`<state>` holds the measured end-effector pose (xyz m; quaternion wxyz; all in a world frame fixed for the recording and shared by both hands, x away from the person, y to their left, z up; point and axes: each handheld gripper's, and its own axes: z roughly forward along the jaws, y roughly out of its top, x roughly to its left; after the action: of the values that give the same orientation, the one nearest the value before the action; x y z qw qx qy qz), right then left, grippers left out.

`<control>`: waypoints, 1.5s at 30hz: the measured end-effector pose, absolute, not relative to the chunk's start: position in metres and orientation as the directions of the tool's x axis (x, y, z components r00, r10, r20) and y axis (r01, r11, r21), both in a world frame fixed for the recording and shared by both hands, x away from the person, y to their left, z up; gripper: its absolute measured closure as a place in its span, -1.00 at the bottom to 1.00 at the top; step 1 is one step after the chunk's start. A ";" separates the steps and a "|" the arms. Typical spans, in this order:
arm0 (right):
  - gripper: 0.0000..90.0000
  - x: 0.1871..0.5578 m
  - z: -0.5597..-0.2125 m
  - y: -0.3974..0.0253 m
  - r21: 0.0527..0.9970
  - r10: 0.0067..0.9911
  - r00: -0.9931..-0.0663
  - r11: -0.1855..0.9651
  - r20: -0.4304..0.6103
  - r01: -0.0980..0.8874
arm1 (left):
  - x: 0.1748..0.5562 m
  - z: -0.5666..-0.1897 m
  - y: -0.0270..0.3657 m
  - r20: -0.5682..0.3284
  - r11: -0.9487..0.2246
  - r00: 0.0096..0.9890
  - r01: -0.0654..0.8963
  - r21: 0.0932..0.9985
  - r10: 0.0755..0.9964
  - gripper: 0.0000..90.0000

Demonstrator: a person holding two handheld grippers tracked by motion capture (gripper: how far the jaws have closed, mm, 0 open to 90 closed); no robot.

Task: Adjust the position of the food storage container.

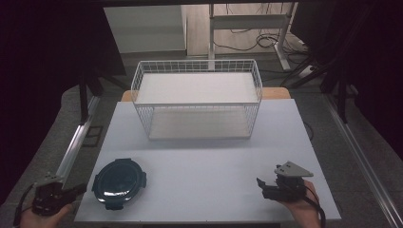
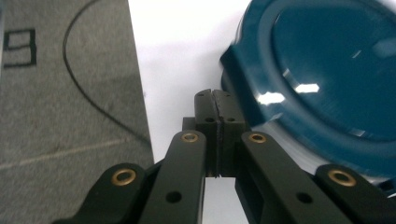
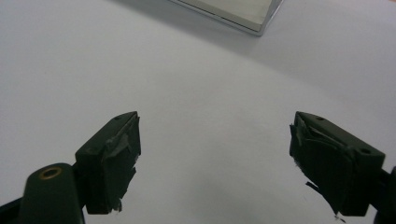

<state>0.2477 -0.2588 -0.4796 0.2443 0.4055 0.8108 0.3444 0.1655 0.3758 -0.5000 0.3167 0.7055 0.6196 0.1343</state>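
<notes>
Distance favours the left gripper (image 1: 76,191): its jaws are pressed together on nothing, just off the table's (image 1: 204,156) front-left corner, with the dark teal lidded container (image 1: 119,183) just beside them, toward the table's middle. The right gripper (image 1: 262,186), jaws spread wide and empty, hovers near the front-right corner, well apart from the container. The container is roughly round with no clear long axis, a white wire basket (image 1: 197,100) stands at the far edge, and no writing can be read.

Glossy plastic lid (image 1: 119,183); white wire basket (image 1: 197,98); matt table (image 1: 209,166).
</notes>
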 end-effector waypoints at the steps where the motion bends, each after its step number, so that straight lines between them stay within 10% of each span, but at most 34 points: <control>1: -0.64 0.248 -0.480 -0.258 0.755 0.825 -0.553 0.437 -0.119 0.489 | 0.166 -0.503 0.375 -0.217 -0.034 0.206 0.794 0.607 0.954 1.00; 45: -0.65 0.248 -0.483 -0.256 0.745 0.821 -0.556 0.450 -0.129 0.492 | 0.202 -0.512 0.314 -0.269 -0.129 0.330 0.814 0.566 0.905 1.00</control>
<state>0.2483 -0.2559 -0.4830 0.2450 0.4023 0.8156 0.3361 0.2016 0.3137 -0.5118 0.3247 0.7479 0.5748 0.0700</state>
